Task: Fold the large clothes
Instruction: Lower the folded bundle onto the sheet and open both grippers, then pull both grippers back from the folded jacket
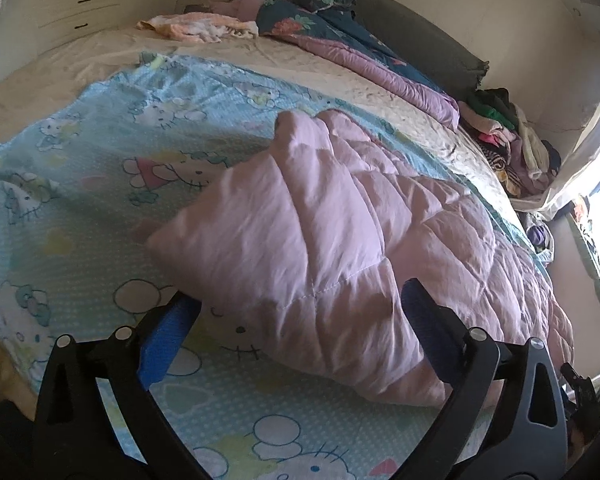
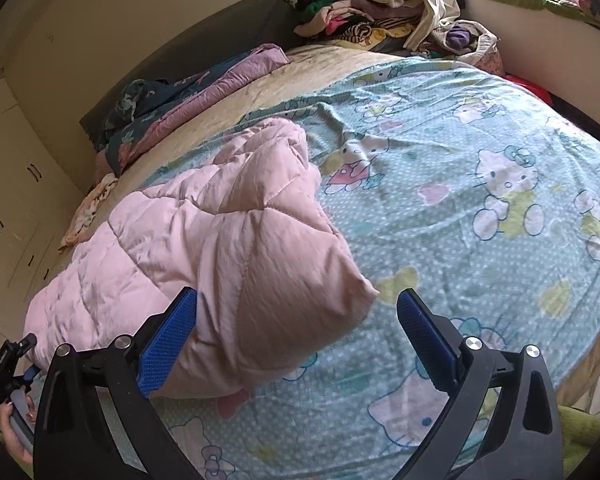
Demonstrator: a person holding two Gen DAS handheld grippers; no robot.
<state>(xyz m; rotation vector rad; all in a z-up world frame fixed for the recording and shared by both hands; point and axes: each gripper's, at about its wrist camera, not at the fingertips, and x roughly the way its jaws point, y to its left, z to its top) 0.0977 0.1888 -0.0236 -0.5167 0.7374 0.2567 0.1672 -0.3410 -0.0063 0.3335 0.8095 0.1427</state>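
A home bedroom: a bed (image 2: 480, 128), heaped clothes (image 2: 364, 20) and built-in wardrobe doors (image 2: 16, 184).

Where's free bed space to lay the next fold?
Free: cartoon-cat sheet right of the pink quilted comforter, and the beige strip between sheet and crumpled peach cloth. Crowded: clothes heap in the far corner and floral duvet along the headboard.
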